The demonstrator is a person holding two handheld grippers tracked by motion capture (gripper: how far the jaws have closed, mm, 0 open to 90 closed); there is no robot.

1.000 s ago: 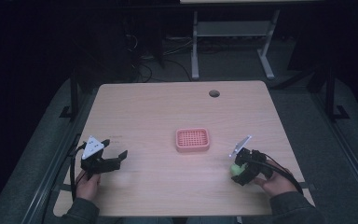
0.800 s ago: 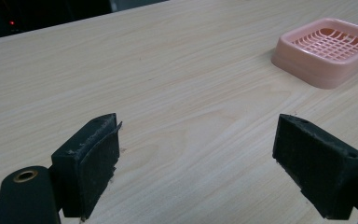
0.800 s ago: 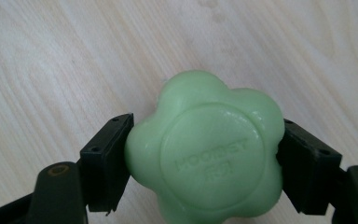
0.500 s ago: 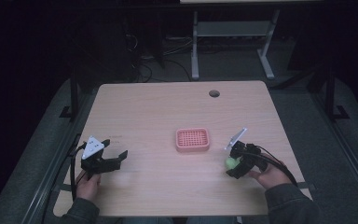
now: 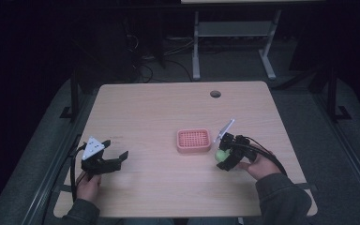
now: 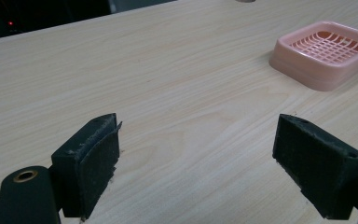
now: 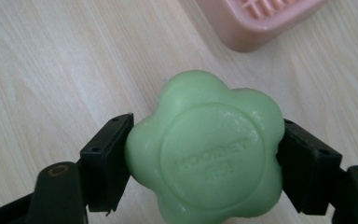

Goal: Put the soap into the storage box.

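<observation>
One green soap [image 7: 205,149] pinched betw. right claw [image 7: 205,154] jaws, just beside pink basket [image 5: 193,140], left claw [image 6: 205,163] spread wide

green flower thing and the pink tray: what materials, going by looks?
Green flower piece: looks like soap or soft wax, with a matte, slightly waxy surface, rounded lobes and letters pressed into its round face. Pink tray: probably moulded plastic, smooth with a faint sheen, uniform colour and a grid floor of open slots.

Faint embossed lettering, unreadable, on green soap [image 7: 209,149]
</observation>
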